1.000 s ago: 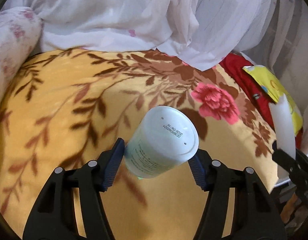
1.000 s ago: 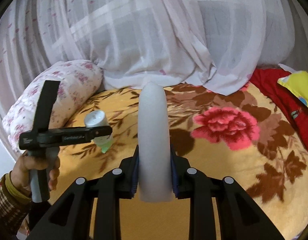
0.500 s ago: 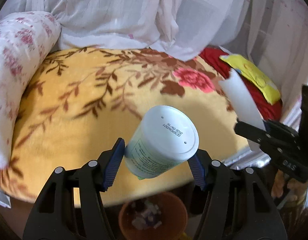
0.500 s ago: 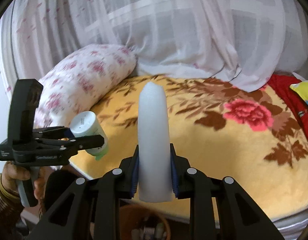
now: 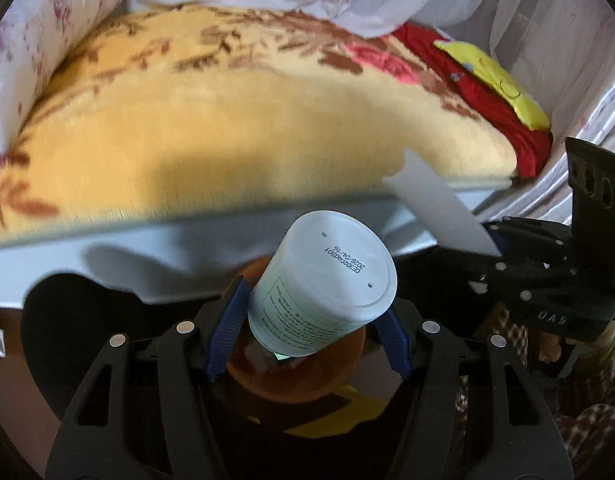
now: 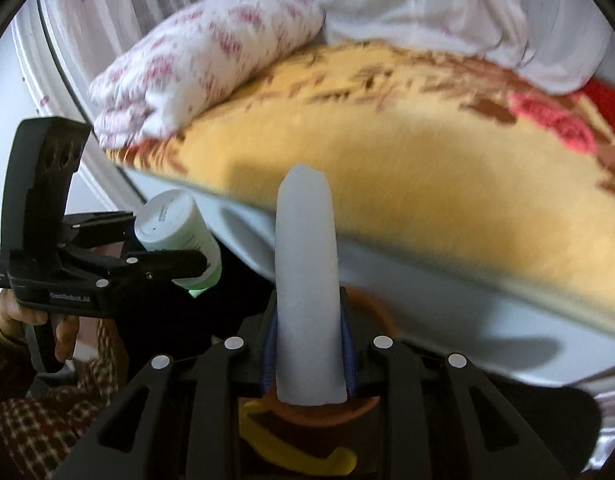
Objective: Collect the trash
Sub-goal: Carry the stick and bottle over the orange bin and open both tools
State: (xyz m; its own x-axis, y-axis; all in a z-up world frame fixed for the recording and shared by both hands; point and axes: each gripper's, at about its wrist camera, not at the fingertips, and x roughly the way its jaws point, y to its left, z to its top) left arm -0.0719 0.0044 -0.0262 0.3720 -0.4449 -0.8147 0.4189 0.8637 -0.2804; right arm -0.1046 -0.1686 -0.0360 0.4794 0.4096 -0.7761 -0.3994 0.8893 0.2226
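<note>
You are holding your left gripper with its blue-padded jaws pinching a white cylindrical plastic bottle with a green-tinted label, gripped across its body and tilted so its flat base, stamped with a date code, is facing the camera. The bottle is hanging just off the edge of the bed, directly above a round terracotta-orange bin on the floor below. You are keeping your right gripper with its jaws pressed together on a pale translucent flattened plastic tube, which is standing up from between the pads; the same orange bin is showing beneath it, with a yellow curved object beside the bin (what it is cannot be told). Behind both grippers, a yellow fleece blanket with brown leaves and pink flowers is covering the bed, and a white pillow with pink floral print is lying at its left end
</note>
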